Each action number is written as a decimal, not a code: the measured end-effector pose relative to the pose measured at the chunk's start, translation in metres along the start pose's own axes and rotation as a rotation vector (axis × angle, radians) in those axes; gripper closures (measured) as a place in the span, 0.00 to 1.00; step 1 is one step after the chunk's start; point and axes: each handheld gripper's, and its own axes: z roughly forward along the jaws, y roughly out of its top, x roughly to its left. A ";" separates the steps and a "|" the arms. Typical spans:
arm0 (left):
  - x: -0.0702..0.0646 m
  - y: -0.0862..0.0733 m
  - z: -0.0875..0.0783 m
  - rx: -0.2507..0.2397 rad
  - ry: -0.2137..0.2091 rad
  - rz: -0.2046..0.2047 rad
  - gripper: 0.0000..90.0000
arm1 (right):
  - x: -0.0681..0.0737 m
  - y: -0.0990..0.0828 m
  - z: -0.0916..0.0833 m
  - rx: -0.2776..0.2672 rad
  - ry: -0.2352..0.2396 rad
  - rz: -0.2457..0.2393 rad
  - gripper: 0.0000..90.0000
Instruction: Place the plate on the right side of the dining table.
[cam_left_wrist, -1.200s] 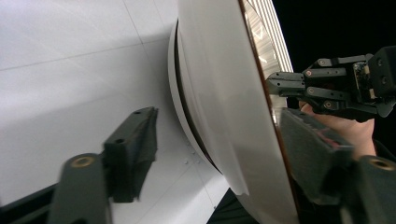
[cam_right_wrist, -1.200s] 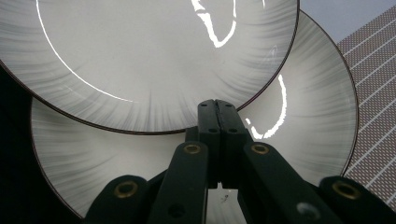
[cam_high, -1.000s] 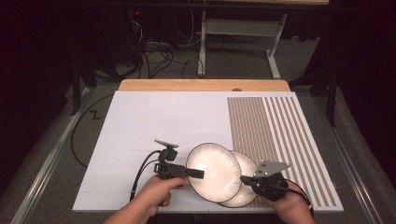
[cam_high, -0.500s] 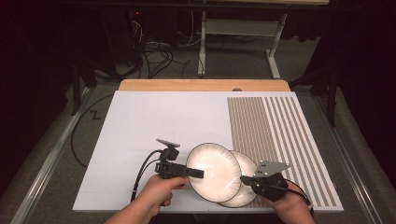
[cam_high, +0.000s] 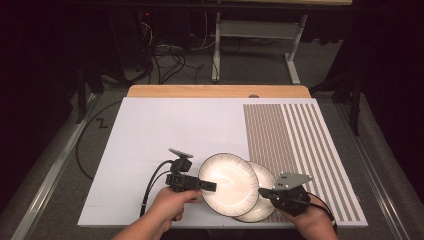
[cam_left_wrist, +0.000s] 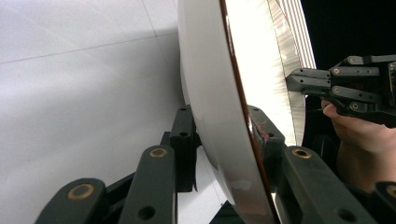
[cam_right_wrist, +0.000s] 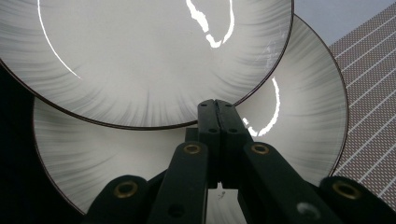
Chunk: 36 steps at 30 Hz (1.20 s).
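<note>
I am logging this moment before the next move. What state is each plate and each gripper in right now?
Upper plate: overlapping the lower plate, its left rim between the left gripper's jaws.
Lower plate: flat on the mat, partly covered.
Left gripper: jaws have just been closing, now gripping the upper plate's rim.
Right gripper: jaws shut, empty, tips over the lower plate.

The high view looked forward and down from above the person's side onto the white table, taking in both plates near its front edge. The left gripper view sat close against the upper plate, looking along its rim edge-on toward the other gripper beyond (the right gripper). The right gripper view looked from just beside the lower plate across both plates, sharing the upper one with the other two views.
</note>
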 end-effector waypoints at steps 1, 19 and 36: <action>0.000 0.000 0.000 0.000 0.000 0.000 0.76 | 0.000 0.000 0.000 0.000 0.000 0.000 1.00; -0.003 -0.003 -0.001 -0.044 -0.007 0.008 0.79 | -0.024 -0.007 -0.023 -0.128 -0.080 0.104 0.79; -0.007 -0.003 -0.011 -0.139 0.013 0.087 0.83 | -0.037 -0.021 -0.031 -0.211 -0.173 0.165 0.58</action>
